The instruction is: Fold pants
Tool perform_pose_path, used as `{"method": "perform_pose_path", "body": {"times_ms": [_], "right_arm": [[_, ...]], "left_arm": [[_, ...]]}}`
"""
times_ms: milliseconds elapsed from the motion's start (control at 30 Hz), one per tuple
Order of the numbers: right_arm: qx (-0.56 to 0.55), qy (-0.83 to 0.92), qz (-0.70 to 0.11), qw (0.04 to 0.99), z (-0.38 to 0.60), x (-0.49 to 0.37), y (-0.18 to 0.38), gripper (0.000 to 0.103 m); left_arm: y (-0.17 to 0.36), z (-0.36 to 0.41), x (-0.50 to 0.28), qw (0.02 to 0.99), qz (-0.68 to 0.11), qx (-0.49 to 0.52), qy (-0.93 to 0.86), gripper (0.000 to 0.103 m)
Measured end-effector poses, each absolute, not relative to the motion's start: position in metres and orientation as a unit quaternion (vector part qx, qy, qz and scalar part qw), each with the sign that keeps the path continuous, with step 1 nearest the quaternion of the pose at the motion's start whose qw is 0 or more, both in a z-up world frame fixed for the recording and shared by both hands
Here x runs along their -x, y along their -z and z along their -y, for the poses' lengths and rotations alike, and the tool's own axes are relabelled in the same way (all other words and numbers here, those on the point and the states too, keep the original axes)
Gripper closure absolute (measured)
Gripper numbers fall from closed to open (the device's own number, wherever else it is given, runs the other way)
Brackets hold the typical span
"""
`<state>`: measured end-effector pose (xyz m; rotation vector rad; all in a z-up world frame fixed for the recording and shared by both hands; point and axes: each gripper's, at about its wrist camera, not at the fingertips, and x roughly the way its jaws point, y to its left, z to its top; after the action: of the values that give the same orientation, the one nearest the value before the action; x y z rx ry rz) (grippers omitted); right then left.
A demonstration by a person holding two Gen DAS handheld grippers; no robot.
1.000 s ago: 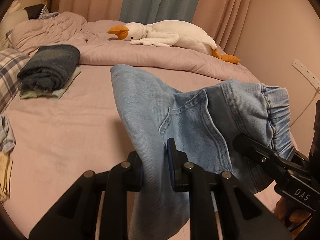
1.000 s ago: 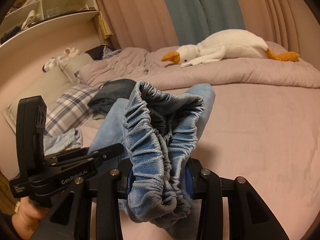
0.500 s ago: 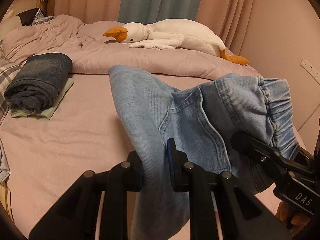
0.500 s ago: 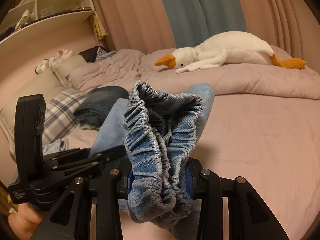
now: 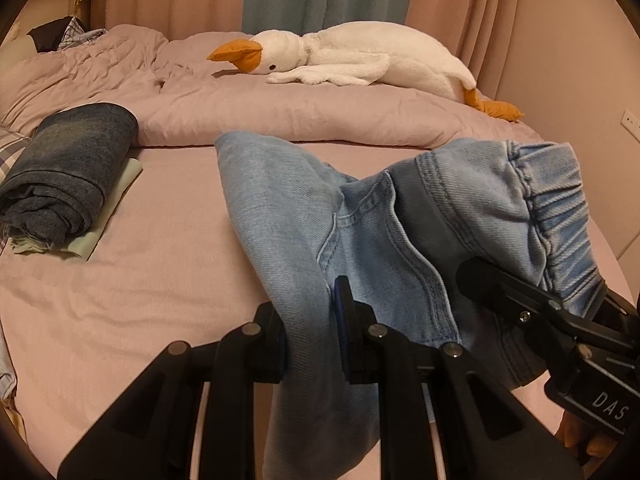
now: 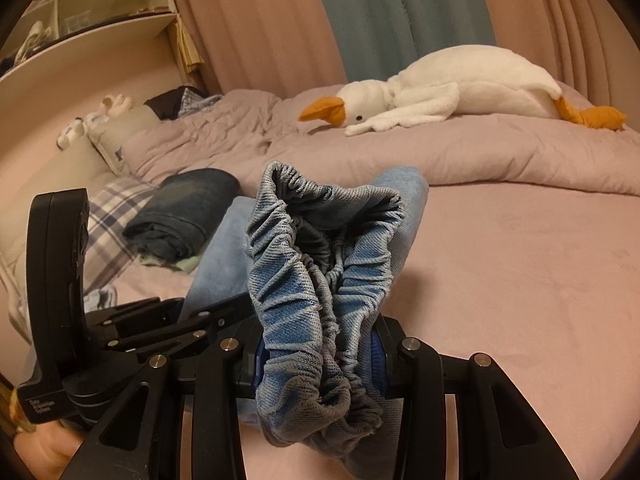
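Observation:
Light blue denim pants (image 5: 288, 216) hang between my two grippers above the pink bed sheet (image 5: 120, 312). My left gripper (image 5: 310, 340) is shut on a fold of the pants near the crotch seam. My right gripper (image 6: 318, 354) is shut on the bunched elastic waistband (image 6: 320, 264). The right gripper also shows at the right of the left wrist view (image 5: 552, 320), and the left gripper at the left of the right wrist view (image 6: 120, 328). The pant legs drape away toward the far side, their ends hidden.
A folded dark denim garment (image 5: 68, 172) lies on a pale green cloth at the left. A plush white goose (image 5: 352, 60) rests on the rumpled pink duvet (image 5: 260, 108) at the back. Plaid pillow (image 6: 108, 220) and shelves (image 6: 80, 32) at left.
Both grippers have moved forward over the bed with the pants still held; the goose and folded denim appear closer. The grips have not changed.

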<state>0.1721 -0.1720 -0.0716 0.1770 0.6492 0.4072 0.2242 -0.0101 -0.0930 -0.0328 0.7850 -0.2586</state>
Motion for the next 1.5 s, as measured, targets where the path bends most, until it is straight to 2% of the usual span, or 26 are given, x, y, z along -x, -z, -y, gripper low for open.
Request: {"method": "perform_pose_path", "body": {"times_ms": [567, 1500], "right_arm": [[-0.102, -0.191, -0.353, 0.910, 0.174, -0.206, 0.094, 0.062], [-0.132, -0.151, -0.405, 0.892, 0.203, -0.224, 0.130, 0.060]], "left_arm": [[0.124, 0.011, -0.253, 0.903, -0.412, 0.009, 0.118, 0.085], [0.151, 0.004, -0.259, 0.902, -0.418, -0.029, 0.102, 0.070]]}}
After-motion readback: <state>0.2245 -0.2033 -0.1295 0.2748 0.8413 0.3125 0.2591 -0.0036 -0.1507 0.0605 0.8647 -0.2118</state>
